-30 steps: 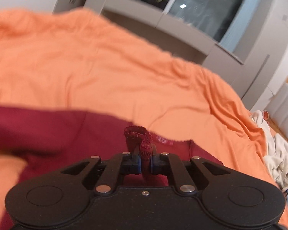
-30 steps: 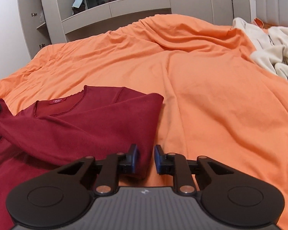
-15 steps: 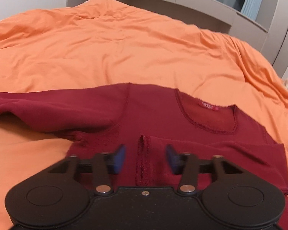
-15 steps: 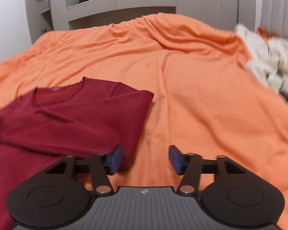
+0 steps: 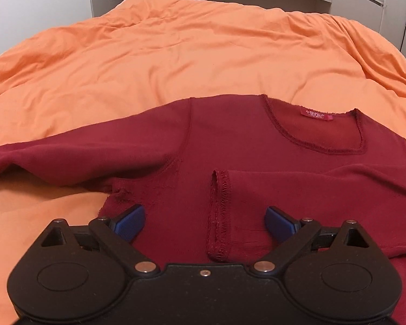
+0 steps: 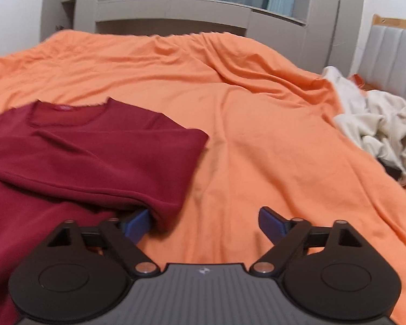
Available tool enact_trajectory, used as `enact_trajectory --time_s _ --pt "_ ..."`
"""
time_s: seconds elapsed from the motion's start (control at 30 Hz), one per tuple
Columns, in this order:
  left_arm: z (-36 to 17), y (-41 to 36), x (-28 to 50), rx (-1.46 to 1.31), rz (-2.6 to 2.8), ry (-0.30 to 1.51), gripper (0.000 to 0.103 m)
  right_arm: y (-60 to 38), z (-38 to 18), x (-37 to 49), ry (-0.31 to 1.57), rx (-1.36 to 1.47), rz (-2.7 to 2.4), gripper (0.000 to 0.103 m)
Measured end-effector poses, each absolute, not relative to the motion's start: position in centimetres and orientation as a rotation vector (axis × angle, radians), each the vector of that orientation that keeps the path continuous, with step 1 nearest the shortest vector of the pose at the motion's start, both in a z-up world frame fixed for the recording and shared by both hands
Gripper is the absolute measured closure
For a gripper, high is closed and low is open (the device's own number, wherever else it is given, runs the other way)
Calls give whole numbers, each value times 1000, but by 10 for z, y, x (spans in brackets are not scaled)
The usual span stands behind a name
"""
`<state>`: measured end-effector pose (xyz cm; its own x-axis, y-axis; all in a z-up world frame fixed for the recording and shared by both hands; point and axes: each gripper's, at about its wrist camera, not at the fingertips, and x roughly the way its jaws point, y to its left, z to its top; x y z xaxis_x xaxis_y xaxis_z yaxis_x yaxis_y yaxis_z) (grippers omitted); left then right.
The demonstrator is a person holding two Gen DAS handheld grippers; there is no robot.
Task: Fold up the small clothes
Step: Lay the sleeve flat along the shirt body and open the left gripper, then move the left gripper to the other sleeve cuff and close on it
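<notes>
Both tools have just let go of the dark red top (image 5: 230,146): a second ago the left tool (image 5: 204,222) was pinching the sleeve cuff (image 5: 220,211) and the right tool (image 6: 204,223) was nearly pressed together at the folded edge, and now their jaws are opening wide with nothing gripped. The cuff lies loose between the left tool's blue pads, flat across the chest of the top, while the right tool's left pad sits just beside or touching the folded shoulder edge (image 6: 165,211) and its right pad hangs over bare orange bedspread (image 6: 257,124). The top lies on the bed with its neckline and label facing away, one sleeve folded inward and the other sleeve (image 5: 54,157) spread out to the left. This suggests the first sleeve fold is set and the other sleeve comes next. Both tools tip down toward the bed, close above the fabric. A heap of pale clothes (image 6: 379,124) waits at the right.
</notes>
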<state>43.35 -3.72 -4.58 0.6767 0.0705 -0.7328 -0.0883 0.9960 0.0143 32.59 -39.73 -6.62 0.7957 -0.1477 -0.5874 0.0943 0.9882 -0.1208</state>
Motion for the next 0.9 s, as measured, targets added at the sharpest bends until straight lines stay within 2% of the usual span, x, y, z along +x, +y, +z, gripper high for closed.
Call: enact_trajectory --time_s 0.47,0.53,0.73,0.9 --pt "-43 -36 429 -36 75 815 5 -411 -67 314 730 -52 -222 8" --pt "-35 -30 422 -83 56 779 3 -411 -59 309 718 -29 -197 1" --pt "-2 2 394 -149 53 675 1 -400 -31 301 630 -70 -171 0" --pt "22 62 370 -217 157 629 1 -392 -23 300 572 -118 -189 0"
